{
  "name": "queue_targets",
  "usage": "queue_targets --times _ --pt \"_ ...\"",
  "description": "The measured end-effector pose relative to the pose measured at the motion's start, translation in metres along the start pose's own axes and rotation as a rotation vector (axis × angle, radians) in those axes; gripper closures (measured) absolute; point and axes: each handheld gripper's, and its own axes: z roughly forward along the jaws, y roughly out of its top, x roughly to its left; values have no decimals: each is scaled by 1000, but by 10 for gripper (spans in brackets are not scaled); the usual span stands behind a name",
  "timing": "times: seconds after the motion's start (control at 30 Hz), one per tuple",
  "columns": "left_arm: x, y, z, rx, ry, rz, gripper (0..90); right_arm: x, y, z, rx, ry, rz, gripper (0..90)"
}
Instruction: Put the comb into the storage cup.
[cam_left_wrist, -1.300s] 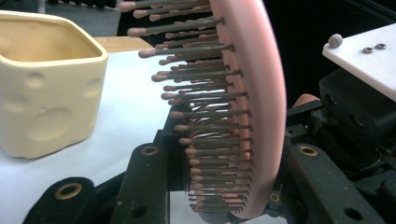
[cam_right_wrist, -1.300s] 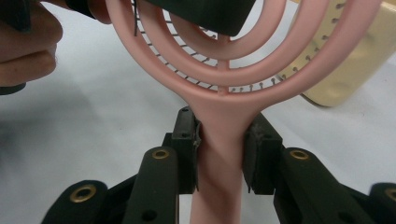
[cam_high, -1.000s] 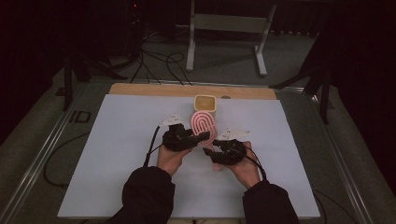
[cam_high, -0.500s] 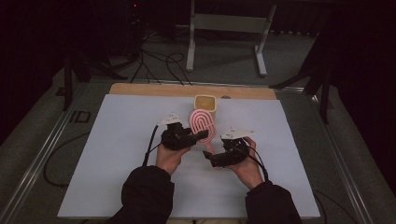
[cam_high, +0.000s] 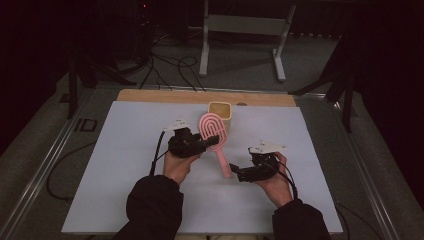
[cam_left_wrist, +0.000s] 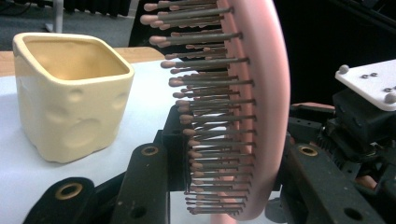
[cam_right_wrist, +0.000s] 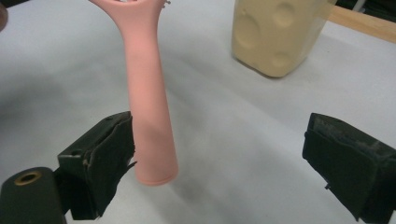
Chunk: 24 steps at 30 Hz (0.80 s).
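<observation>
On the table (cam_high: 125, 165) — one hairbrush (cam_high: 214, 131), one cup (cam_high: 220, 109)

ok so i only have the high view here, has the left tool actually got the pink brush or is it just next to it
observer: It has it. In the left gripper view the left tool is clamped across the brush head, with the bristles facing the yellow cup.
operator: and the right tool, closed on the handle
observer: No. In the right gripper view the right tool is wide open, and the end of the handle sits beside one jaw, unclamped.
</observation>
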Motion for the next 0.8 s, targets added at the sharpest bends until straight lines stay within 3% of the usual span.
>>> queue_targets --times 0.23,0.8 --pt "0 5 -2 -3 1 7 648 -1 -4 -8 -20 -10 -2 89" --pt "4 18 -10 -11 20 22 648 -20 -45 -29 -98 -43 43 90"
